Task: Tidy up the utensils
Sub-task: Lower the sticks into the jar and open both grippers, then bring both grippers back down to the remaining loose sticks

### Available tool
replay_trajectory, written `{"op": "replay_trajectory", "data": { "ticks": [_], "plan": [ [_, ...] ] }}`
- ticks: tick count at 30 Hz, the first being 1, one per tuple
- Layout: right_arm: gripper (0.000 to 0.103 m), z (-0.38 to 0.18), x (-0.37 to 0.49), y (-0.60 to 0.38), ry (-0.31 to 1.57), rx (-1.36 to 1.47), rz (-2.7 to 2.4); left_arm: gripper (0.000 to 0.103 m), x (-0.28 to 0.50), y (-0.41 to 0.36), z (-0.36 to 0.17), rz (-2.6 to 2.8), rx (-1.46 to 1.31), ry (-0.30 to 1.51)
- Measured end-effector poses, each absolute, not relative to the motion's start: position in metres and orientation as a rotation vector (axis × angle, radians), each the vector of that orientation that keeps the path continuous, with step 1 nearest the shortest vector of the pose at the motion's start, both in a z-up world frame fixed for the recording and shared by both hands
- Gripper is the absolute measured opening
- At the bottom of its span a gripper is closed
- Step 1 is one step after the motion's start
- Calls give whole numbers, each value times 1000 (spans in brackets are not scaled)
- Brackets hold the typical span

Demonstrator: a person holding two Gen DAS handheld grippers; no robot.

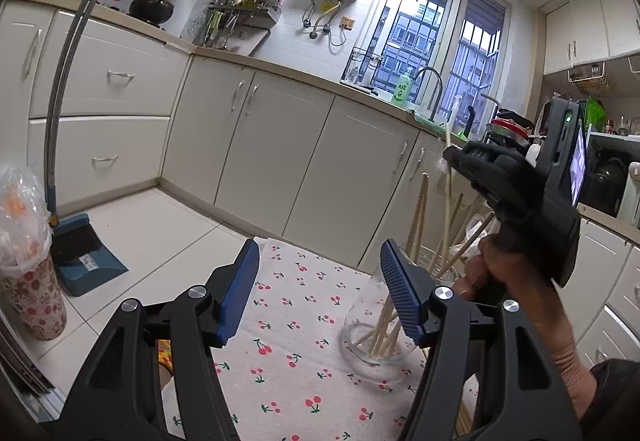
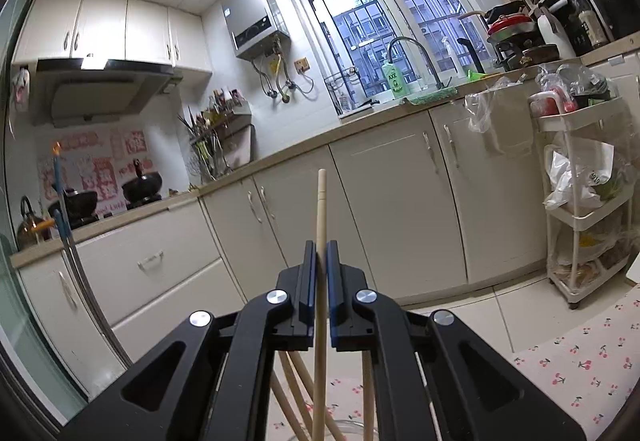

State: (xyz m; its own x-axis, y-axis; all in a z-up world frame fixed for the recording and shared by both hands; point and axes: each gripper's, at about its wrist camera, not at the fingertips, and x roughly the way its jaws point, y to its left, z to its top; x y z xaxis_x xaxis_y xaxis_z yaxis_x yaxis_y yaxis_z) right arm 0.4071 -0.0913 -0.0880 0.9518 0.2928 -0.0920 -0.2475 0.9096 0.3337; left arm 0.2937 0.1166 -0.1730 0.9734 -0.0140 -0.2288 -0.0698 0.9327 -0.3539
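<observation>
A clear glass jar (image 1: 380,337) stands on the cherry-print tablecloth (image 1: 296,321) and holds several wooden chopsticks (image 1: 420,217). My left gripper (image 1: 320,281) is open and empty, its right finger just in front of the jar. My right gripper (image 1: 454,157) is above the jar, shut on one wooden chopstick (image 2: 321,241) held upright. In the right wrist view that gripper (image 2: 320,253) pinches the chopstick near its upper part, with other chopsticks (image 2: 296,393) and the jar rim below it.
Kitchen cabinets (image 1: 260,145) run behind the table. A dustpan and broom (image 1: 80,253) and a floral bin with a bag (image 1: 28,281) stand on the floor at left. A white trolley (image 2: 584,201) stands at right.
</observation>
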Motion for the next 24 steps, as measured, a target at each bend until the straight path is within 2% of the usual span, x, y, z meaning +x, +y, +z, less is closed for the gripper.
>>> {"op": "replay_trajectory", "data": {
  "ticks": [12,22,23,24],
  "plan": [
    [6,-97,389,-75,86,173,249,61,296,114,-174,21,-380,239],
    [6,-110,359,-82,142,158,276,63,297,112,-174,32,-385,252],
    [7,-110,357,-84,148,161,276,63,297,112,-173,31,-382,253],
    [14,-110,353,-87,161,164,280,64,297,110,-173,30,-380,255]
  ]
}}
